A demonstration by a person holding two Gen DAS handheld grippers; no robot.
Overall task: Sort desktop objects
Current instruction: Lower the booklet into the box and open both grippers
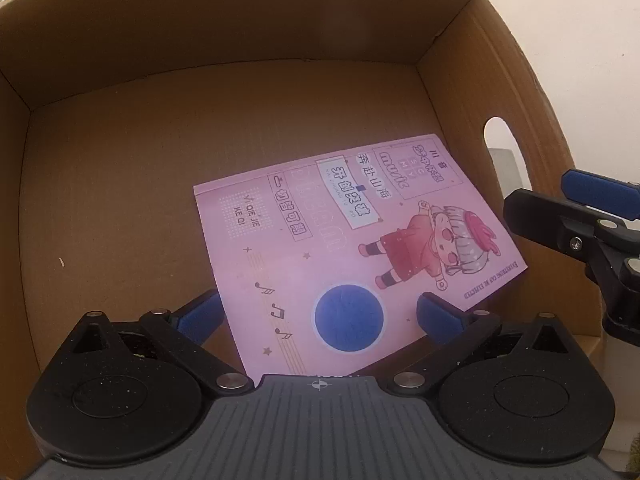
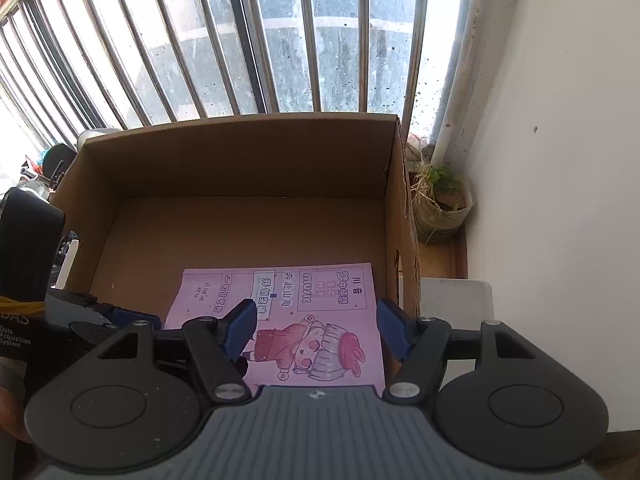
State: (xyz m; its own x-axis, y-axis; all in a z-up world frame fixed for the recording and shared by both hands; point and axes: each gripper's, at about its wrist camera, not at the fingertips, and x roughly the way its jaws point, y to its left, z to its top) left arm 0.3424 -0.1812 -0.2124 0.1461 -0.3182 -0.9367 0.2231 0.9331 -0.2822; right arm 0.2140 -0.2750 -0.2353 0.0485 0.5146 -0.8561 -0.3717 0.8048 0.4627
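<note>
A pink notebook (image 1: 344, 248) with a cartoon girl on its cover lies flat on the floor of a brown cardboard box (image 1: 120, 200). A blue ball (image 1: 349, 317) rests on the notebook near its front edge. My left gripper (image 1: 320, 312) is open above the box, its blue pads either side of the ball and apart from it. My right gripper (image 2: 316, 326) is open and empty above the notebook (image 2: 288, 304) at the box's (image 2: 224, 168) right side. It also shows in the left wrist view (image 1: 580, 216) over the right wall.
The box has a handle cut-out (image 1: 502, 148) in its right wall. A barred window (image 2: 240, 40) stands behind the box. A small plant pot (image 2: 440, 208) sits in the corner by a white wall (image 2: 560, 160). My left gripper's body (image 2: 32, 272) is at the box's left.
</note>
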